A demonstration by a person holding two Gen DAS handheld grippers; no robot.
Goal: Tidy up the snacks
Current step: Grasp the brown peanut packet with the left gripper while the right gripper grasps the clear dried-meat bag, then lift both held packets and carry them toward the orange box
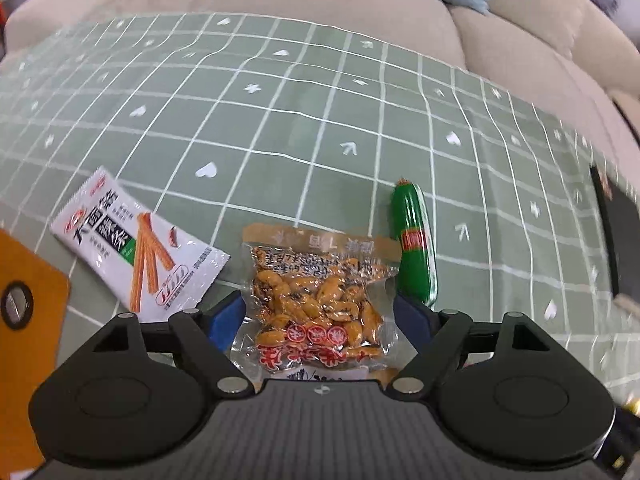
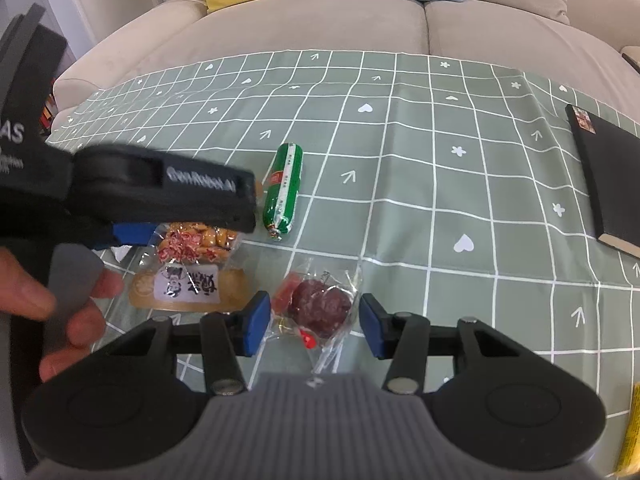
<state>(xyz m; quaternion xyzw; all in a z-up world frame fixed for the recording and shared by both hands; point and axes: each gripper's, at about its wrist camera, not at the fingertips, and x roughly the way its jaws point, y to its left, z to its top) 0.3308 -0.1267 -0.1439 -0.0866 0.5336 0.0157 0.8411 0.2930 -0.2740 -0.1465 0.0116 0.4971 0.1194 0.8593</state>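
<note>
1. Tablecloth [image 1: 360,120], green with a white grid, spreads under all the snacks.
2. My left gripper [image 1: 320,312] stands wide, straddling the peanut packet [image 1: 316,300], pads clear.
3. My right gripper [image 2: 308,320] brackets the dark wrapped candy [image 2: 320,306], untouched, half-wide.
4. Green sausage [image 2: 284,190] lies farther off.

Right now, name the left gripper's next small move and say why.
Probably close the left gripper on the bean packet. Its fingers stand wide on either side of the packet without pressing it, and the white snack bag and green sausage lie just outside them.
</note>
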